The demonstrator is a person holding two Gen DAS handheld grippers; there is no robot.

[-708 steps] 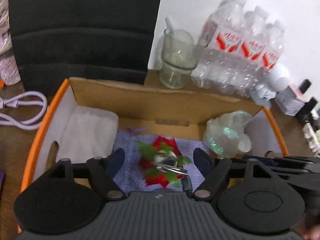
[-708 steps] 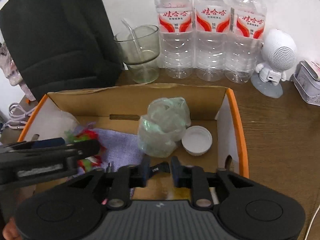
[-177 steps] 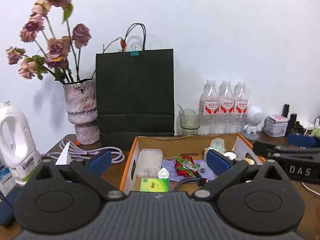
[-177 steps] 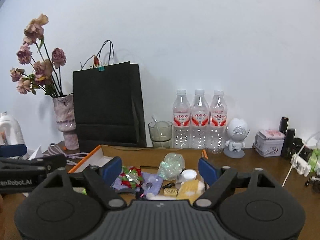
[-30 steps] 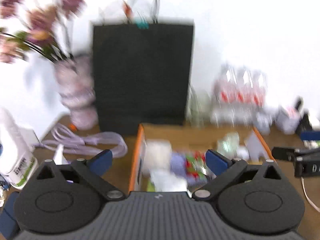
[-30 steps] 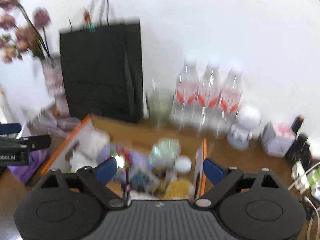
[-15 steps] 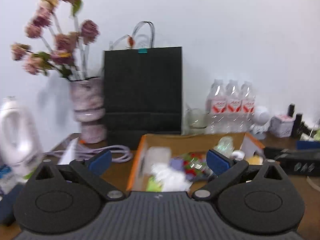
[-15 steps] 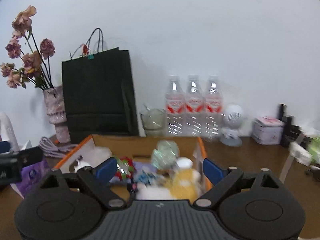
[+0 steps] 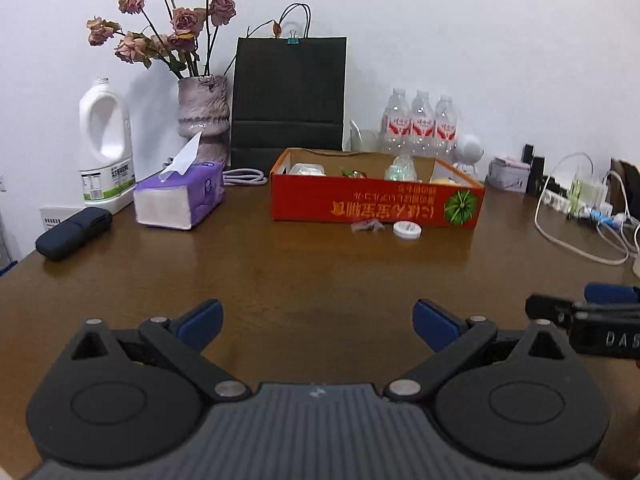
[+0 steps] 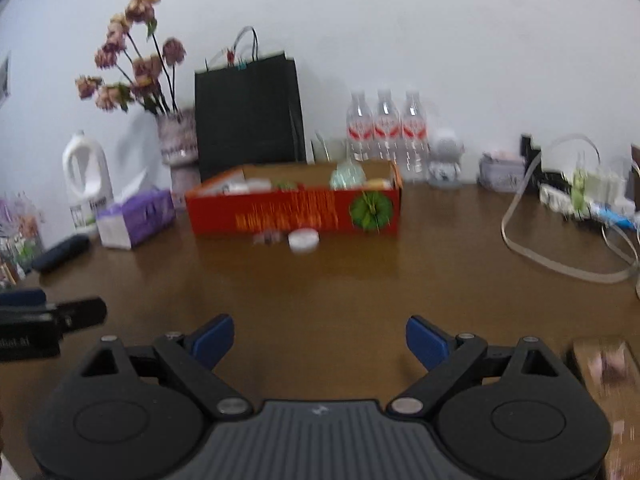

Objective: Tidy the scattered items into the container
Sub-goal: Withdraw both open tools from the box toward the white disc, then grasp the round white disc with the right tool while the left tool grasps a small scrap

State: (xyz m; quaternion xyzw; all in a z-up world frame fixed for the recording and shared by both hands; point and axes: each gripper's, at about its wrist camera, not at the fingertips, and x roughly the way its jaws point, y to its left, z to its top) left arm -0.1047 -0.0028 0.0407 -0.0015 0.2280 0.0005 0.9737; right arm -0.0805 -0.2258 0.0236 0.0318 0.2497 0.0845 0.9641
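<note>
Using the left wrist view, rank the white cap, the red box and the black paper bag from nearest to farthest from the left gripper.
From the left gripper:
1. White cap, on the table just before the box.
2. Red box, behind the cap.
3. Black paper bag, against the wall behind the box.

Tissue box [image 9: 180, 196], black bag [image 9: 289, 96]

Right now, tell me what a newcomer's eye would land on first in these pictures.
The red box stands out mid-table, filled with small items, with a white cap and a small pinkish piece lying on the wood just in front of it. Behind it stand a black paper bag and a vase of dried roses. Both the left gripper and right gripper hang wide open and empty over bare wood.
</note>
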